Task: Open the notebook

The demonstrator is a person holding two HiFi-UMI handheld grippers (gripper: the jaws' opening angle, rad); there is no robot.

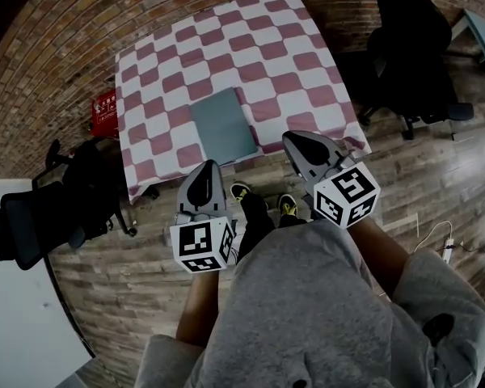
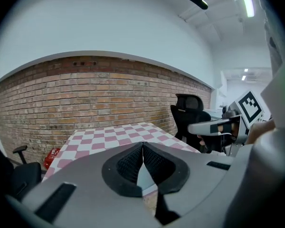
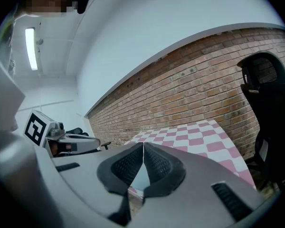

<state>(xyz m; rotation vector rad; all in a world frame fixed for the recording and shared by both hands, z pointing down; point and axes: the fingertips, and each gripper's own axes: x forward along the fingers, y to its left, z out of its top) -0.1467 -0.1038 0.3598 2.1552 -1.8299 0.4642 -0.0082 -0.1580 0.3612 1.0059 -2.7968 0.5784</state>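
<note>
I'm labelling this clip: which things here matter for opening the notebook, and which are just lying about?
In the job: closed grey-blue notebook; pink-and-white checked tablecloth under it; left hand-held gripper and right hand-held gripper, both shut, empty.
Lying about: black office chair at right; black chair at left; red container on the floor.

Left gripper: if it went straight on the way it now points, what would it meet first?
Probably the notebook on the table: the left gripper, shut, aims at its near edge. Depth is unclear, so it may meet the table's edge first.
</note>
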